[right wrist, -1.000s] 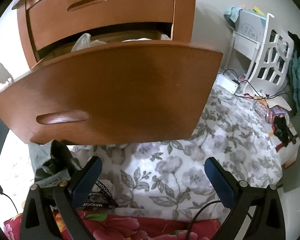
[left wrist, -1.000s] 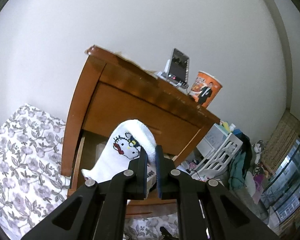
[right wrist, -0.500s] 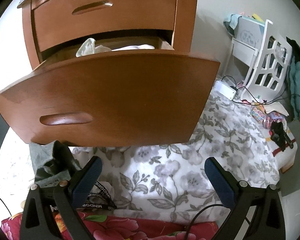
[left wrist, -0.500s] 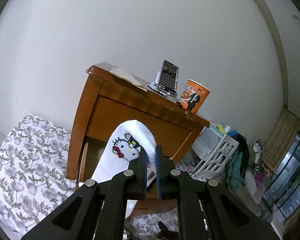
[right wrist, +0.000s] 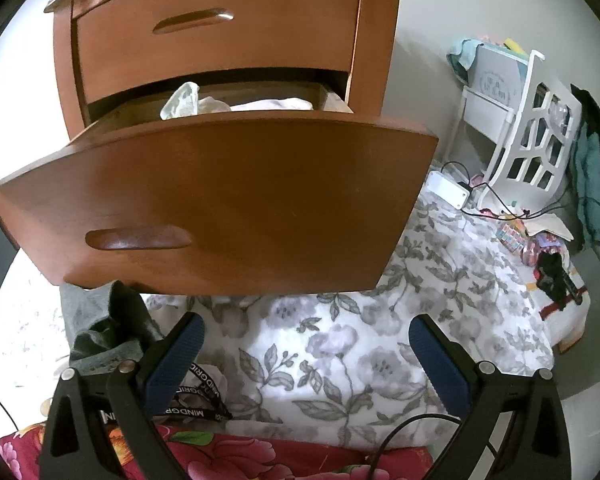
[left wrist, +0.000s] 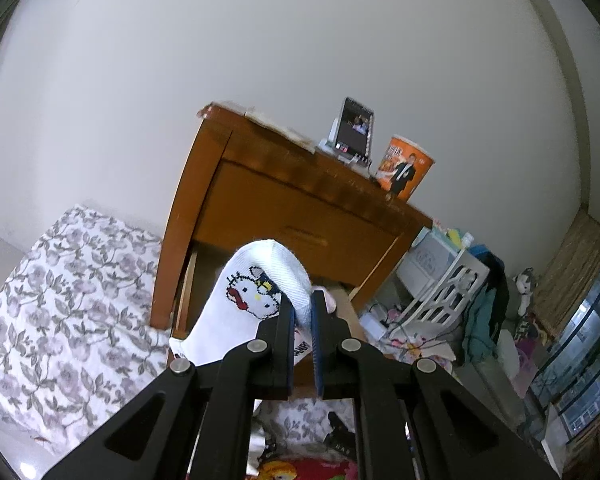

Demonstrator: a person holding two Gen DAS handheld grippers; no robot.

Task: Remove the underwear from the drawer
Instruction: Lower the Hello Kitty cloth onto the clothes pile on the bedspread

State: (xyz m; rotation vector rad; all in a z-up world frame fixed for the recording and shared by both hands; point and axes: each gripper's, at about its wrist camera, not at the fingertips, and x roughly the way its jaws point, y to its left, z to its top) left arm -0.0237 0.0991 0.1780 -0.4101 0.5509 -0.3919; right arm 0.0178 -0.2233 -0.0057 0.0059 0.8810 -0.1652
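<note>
You have two grippers and one white garment in play. Your left gripper (left wrist: 301, 312) is clamped on the white garment (left wrist: 256, 300), which carries one cartoon cat face and hangs in the air in front of the wooden nightstand (left wrist: 284, 204), outside the drawer. Your right gripper (right wrist: 306, 360) stands wide apart and holds nothing, above the flowered sheet (right wrist: 340, 340).

The nightstand has two drawers: the upper one (right wrist: 220, 36) closed, the lower drawer (right wrist: 220, 208) pulled out. Only the right wrist view shows its inside, with pale folded cloths (right wrist: 236, 102); perhaps three, but I cannot count them well. Only the left wrist view shows the top: one phone (left wrist: 354, 128) and one orange cup (left wrist: 406, 168). A white rack (right wrist: 536, 140) stands by the pale wall.
</note>
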